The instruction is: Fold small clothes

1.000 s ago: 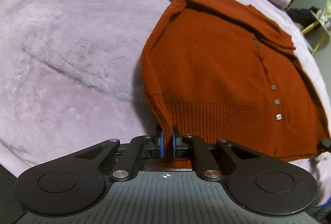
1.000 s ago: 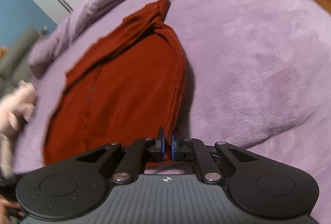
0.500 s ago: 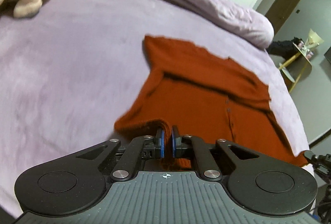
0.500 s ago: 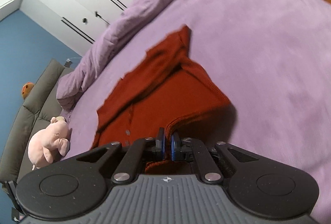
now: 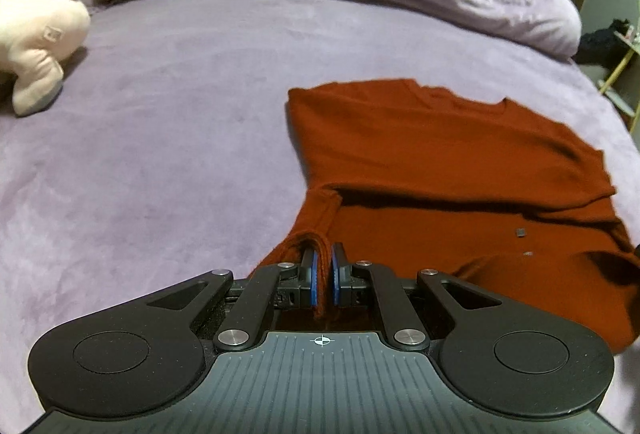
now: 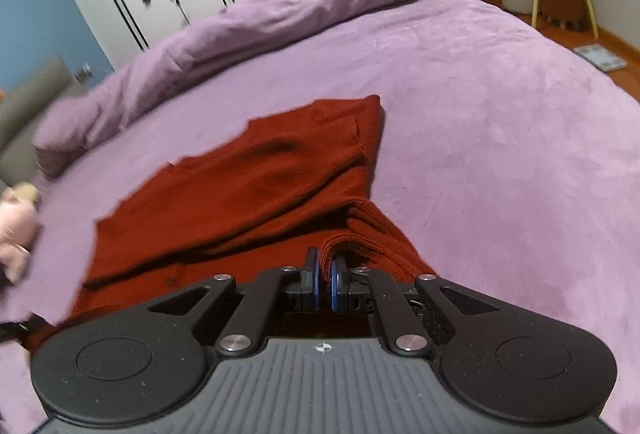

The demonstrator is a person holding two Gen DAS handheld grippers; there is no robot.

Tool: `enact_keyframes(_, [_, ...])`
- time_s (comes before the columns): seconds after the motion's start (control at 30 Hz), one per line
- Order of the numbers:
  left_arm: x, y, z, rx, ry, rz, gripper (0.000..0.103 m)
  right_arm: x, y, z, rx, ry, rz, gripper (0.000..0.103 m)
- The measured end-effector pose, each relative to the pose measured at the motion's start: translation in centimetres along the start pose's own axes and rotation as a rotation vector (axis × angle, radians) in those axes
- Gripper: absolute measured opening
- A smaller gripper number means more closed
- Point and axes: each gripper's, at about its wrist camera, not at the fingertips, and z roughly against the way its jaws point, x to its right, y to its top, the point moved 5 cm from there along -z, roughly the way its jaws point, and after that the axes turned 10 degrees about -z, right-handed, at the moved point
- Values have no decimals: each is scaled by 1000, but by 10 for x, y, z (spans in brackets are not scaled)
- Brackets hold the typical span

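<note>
On the far left of the left wrist view a pink plush toy [image 5: 34, 37] is lying on the purple bed [image 5: 160, 153], well apart from the work. Right of it, the rust cardigan [image 5: 440, 161] is lying across the middle of the bed, its far part flat and its near hem raised off the cover.

The left gripper [image 5: 323, 272] is pinching one near corner of the hem; its fingers [image 5: 310, 274] are drawn almost together, with a bunched strip of knit clamped between the blue pads. In the right wrist view the right gripper [image 6: 324, 280] is doing the same at the other near corner of the cardigan [image 6: 248, 185], fingers [image 6: 340, 282] nearly closed on a fold of the fabric.

The sleeves are looking already tucked in, since the upper part is showing as a tidy band with a shadowed crease below it. The hem-to-collar fold is seeming to be in hand: both corners are lifted and the body is sagging between them, but the hem is not yet laid on the collar end. Left to do, by my reading, are carrying the hem forward, laying it down, letting go, and perhaps smoothing.
</note>
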Motion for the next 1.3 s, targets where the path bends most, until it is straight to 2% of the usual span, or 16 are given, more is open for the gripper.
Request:
enact_keyframes(0.17, [-1, -3, -17, -36, 20, -26, 14, 1, -4, -18, -13, -58, 97, 5])
enact_keyframes(0.27, [-9, -5, -13, -8, -12, 10, 17, 3, -4, -12, 8, -66, 112, 6])
enact_keyframes(0.3, [-14, -6, -10, 14, -33, 27, 25, 4, -3, -7, 23, -60, 109, 11])
enact_keyframes(0.33, [-18, -7, -7, 40, -38, 29, 38, 7, -3, -1, 37, -56, 109, 22])
enact_keyframes(0.37, [-20, -7, -3, 68, -40, 12, 43, 9, -4, 3, 48, -60, 118, 27])
enact_keyframes(0.43, [-25, -10, 4, 123, -34, -53, 47, 10, -8, 9, 52, -53, 167, 44])
enact_keyframes(0.47, [-26, -12, 6, 137, -49, -82, 49, 11, -12, 10, 44, -50, 201, 46])
enact_keyframes(0.63, [-16, -17, 3, 128, -156, -144, 55, 11, -26, 4, -20, -31, 309, 48])
enact_keyframes(0.7, [-11, -16, 8, 153, -179, -183, 56, 9, -28, 0, -34, -31, 327, 48])
enact_keyframes(0.73, [-9, -16, 12, 174, -197, -197, 62, 6, -28, -1, -41, -28, 335, 48])
enact_keyframes(0.8, [-9, -16, 14, 185, -226, -214, 66, 2, -27, 1, -40, -2, 352, 49])
enact_keyframes(0.9, [-14, -16, 14, 174, -253, -218, 66, 3, -25, 4, -34, 10, 370, 54])
enact_keyframes(1.07, [-12, -14, -5, 114, -200, -244, 66, 13, -22, 5, -35, 15, 312, 54])
enact_keyframes(1.17, [-6, -14, -21, 64, -181, -256, 54, 11, -27, -1, -39, -8, 347, 54])
enact_keyframes(1.27, [-1, -14, -27, 54, -178, -273, 43, 6, -29, -5, -31, -30, 394, 52])
enact_keyframes(1.3, [0, -15, -28, 53, -178, -280, 36, 5, -29, -7, -32, -37, 398, 50])
